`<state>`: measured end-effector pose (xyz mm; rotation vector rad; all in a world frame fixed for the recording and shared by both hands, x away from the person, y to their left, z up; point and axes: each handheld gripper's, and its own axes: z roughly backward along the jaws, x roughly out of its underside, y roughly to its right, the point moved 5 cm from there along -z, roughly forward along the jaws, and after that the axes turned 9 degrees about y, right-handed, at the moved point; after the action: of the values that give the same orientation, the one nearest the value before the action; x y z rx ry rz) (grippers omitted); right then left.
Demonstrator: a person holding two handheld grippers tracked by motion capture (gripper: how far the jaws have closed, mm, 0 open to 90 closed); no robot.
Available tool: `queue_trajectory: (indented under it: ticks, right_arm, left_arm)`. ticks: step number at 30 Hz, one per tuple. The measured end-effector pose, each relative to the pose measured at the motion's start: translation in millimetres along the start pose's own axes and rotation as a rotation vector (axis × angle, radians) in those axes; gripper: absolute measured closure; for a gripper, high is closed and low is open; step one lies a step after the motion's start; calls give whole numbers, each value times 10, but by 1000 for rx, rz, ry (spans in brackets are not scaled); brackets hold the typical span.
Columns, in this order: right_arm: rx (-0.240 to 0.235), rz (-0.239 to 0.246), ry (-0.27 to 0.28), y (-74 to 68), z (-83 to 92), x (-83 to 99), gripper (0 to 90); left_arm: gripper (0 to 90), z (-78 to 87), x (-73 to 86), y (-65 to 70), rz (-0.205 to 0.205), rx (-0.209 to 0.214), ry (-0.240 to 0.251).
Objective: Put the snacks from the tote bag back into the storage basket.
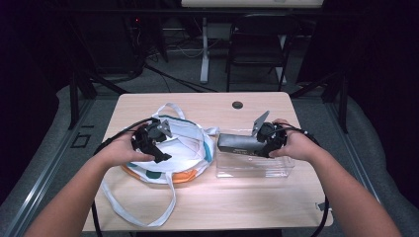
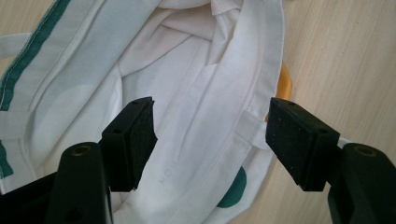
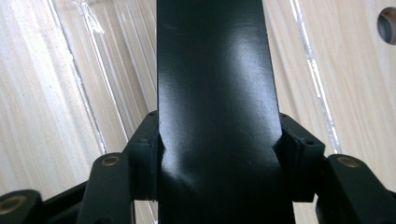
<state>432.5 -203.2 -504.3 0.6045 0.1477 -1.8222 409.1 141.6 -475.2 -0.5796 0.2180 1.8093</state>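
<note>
A white tote bag [image 1: 185, 148] with green and orange patches lies open on the left half of the wooden table [image 1: 207, 197]. My left gripper [image 1: 163, 140] hovers over its mouth. In the left gripper view the bag's white lining [image 2: 196, 70] and hem lie below the left gripper [image 2: 210, 135], whose jaws stand open and apart from the cloth. My right gripper [image 1: 259, 140] is shut on a long dark box [image 1: 239, 143], held over a clear plastic container [image 1: 254, 167]. Seen from the right gripper [image 3: 217, 149], the pads press both sides of the dark box [image 3: 217, 84], with the clear container [image 3: 107, 60] underneath.
The bag's long straps [image 1: 148, 207] trail toward the table's front edge. A round hole [image 1: 237, 104] sits near the far edge of the table. Behind the table stand a black chair [image 1: 259, 44] and a desk leg [image 1: 204, 49]. Bare wood [image 2: 345, 56] lies beside the bag.
</note>
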Motion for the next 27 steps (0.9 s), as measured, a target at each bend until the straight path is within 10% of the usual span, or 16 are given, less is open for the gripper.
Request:
queue_trajectory:
  ticks: [27]
  right_arm:
    - [-76, -70, -29, 62, -370, 249, 413]
  left_arm:
    - [326, -41, -12, 2, -2, 5, -8]
